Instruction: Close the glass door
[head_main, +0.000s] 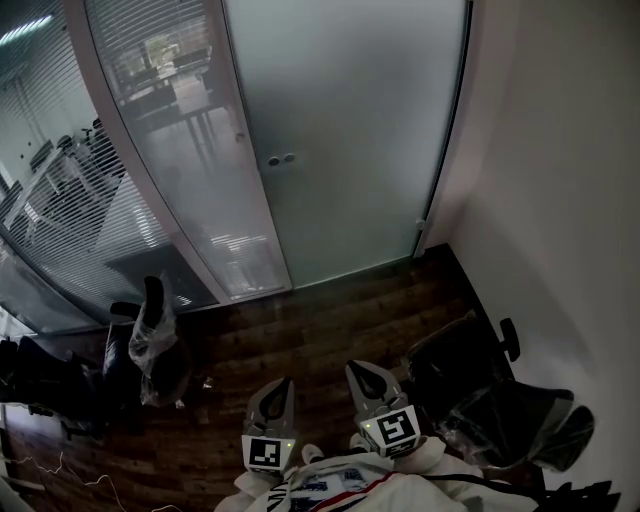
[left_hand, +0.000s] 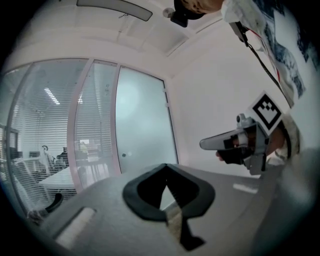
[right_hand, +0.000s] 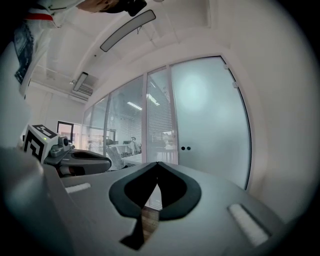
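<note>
Left claw (left_hand: 166, 166) and right claw (right_hand: 157, 164) rest pinched empty, back from the tall frosted glass door (head_main: 340, 130), likely because it looks closed.

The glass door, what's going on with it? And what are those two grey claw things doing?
A person stands facing the frosted glass door with a gripper in each hand. The door looks shut in its frame. The left gripper and right gripper are low by the person's body, pointing toward the door but well short of it. Both have their jaws together with nothing between them, so nothing is being touched.
</note>
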